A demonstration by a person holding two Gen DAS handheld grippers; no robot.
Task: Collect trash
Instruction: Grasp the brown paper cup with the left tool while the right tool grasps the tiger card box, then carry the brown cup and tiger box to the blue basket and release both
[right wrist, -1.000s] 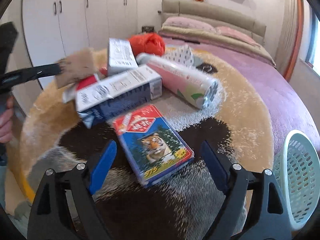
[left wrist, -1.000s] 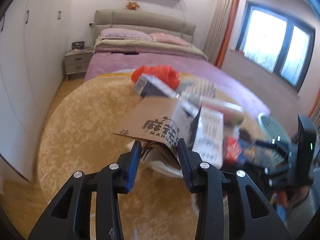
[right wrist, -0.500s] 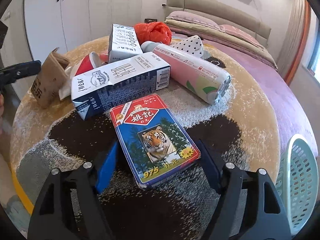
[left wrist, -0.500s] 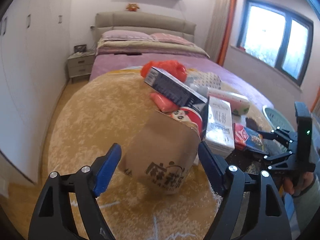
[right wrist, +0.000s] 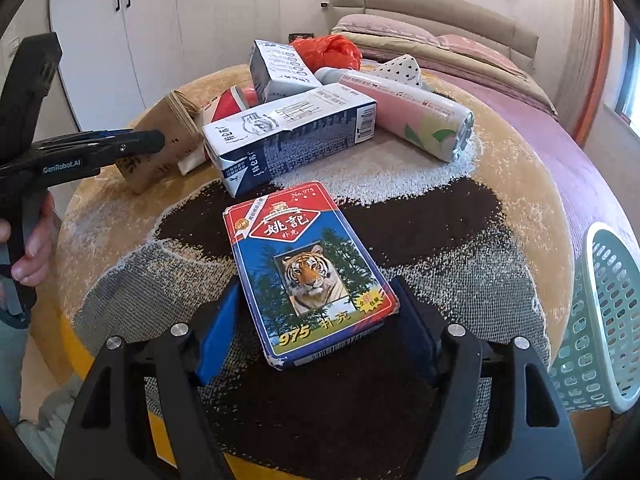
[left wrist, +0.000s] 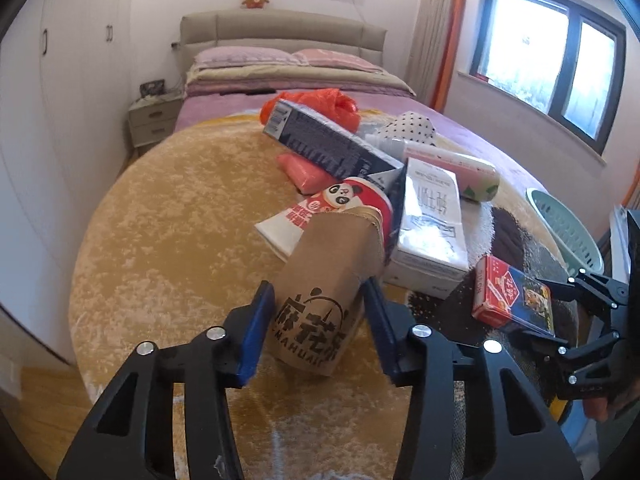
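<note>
So the left gripper has its blue pads on either side of a brown paper bag with black lettering. Its jaws have just been closing, and both pads now look pressed against the bag's sides, so it's clamped on the bag, which sticks out forward between the fingers.

Just past that bag, ahead of the left gripper, sits the trash pile on a round rug: a red-and-white paper cup with a panda, a white milk carton, a dark blue carton leaning over the heap, a pink cylinder, and an orange plastic bag at the far end. A polka-dot pouch is back there too.

Over on the other side, the right gripper straddles a playing card box with a tiger on it. The box lies flat on the dark patch of the rug, its near end between the blue pads. There's a gap on each side, so the jaws are spread and not squeezing it.

A pale green laundry-style basket lies just to the right of the right gripper. Off to its left, a hand is holding the left gripper's handle. A bed is behind everything.
</note>
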